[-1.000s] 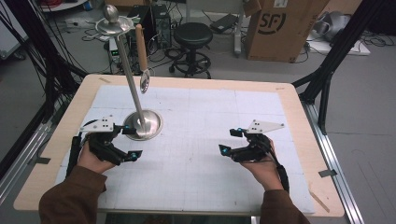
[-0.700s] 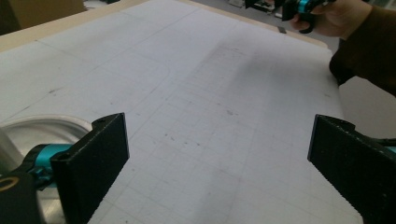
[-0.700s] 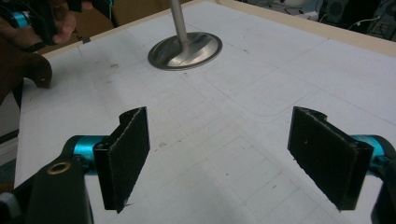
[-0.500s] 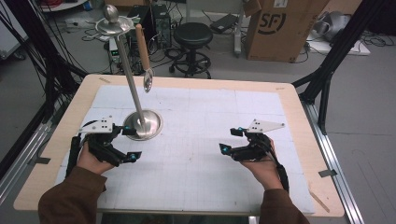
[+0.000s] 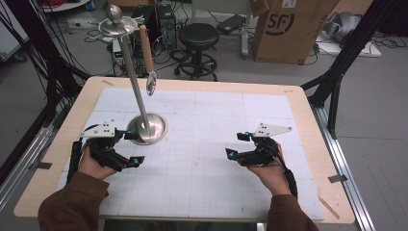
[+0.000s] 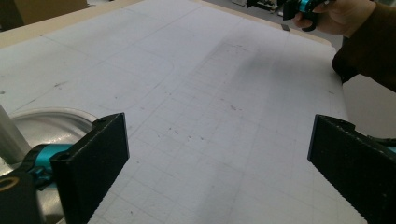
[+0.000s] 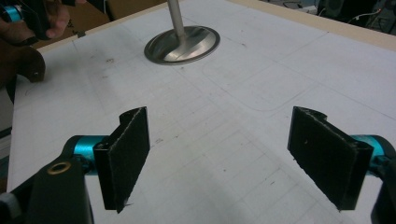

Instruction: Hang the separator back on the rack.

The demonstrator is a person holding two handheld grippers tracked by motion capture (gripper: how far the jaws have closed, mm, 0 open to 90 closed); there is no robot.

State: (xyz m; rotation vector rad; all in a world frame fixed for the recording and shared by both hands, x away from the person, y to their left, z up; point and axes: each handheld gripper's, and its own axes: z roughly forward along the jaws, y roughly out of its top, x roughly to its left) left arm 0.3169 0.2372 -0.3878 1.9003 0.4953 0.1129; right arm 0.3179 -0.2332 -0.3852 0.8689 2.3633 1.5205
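A metal stand [image 5: 146, 127] with a round base stands on the white gridded mat [image 5: 207, 120], left of middle; its pole leans up to a knobbed top disk [image 5: 115, 23]. From that disk hangs a spoon [image 5: 151, 85] with a wooden handle. My left gripper [image 5: 134, 148] rests just in front of the base, jaws wide open and empty; the base [image 6: 46, 123] lies beside my left gripper [image 6: 219, 158]. My right gripper [image 5: 235, 144] sits at the mat's right, pointing left, open and empty. From my right gripper [image 7: 224, 154] the stand's base [image 7: 183, 44] shows farther off.
The mat lies on a wooden table [image 5: 308, 115] with bare edges all round. Behind the table are a black stool [image 5: 198, 36], a cardboard box [image 5: 293, 29], a computer case and cables. Black frame legs [image 5: 337, 82] stand at the table's right and left.
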